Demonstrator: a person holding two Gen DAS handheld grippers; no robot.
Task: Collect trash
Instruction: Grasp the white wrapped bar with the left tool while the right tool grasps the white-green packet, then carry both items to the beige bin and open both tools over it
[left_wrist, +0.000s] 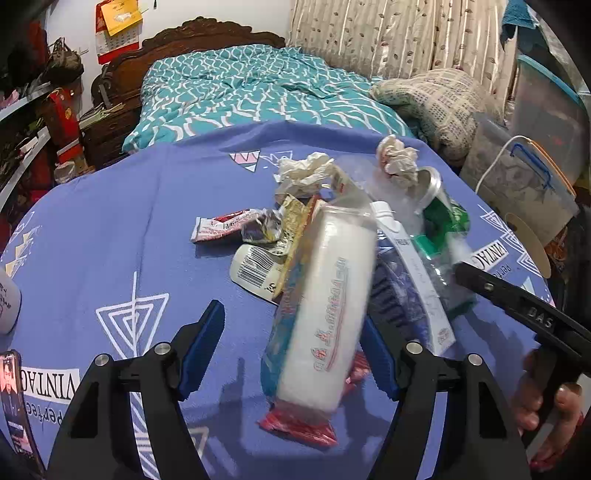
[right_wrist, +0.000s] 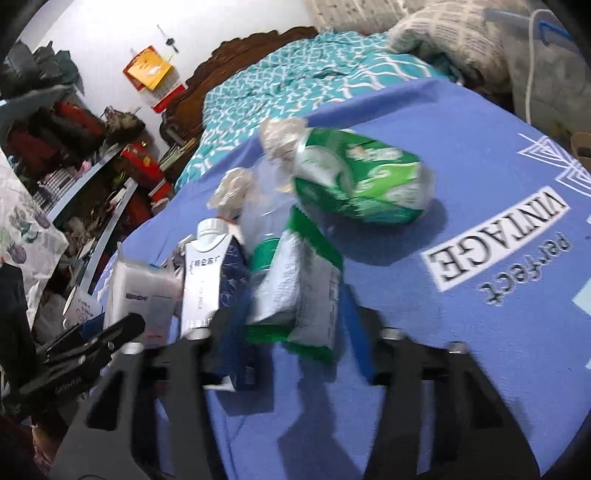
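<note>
Where a blue cloth printed with white triangles covers the surface (left_wrist: 110, 229), the trash lies heaped at frame centre: a white plastic-wrapped roll (left_wrist: 325, 306), a white milk carton (right_wrist: 201, 273), a green crushed can (right_wrist: 358, 181). Behind, a teal patterned bed (left_wrist: 236, 92) fills the upper frame. The left hand-held gripper (left_wrist: 291, 354) is spread wide around the roll; the right hand-held gripper (right_wrist: 295, 332) straddles a green-and-white wrapper (right_wrist: 299, 295), grip unclear.
</note>
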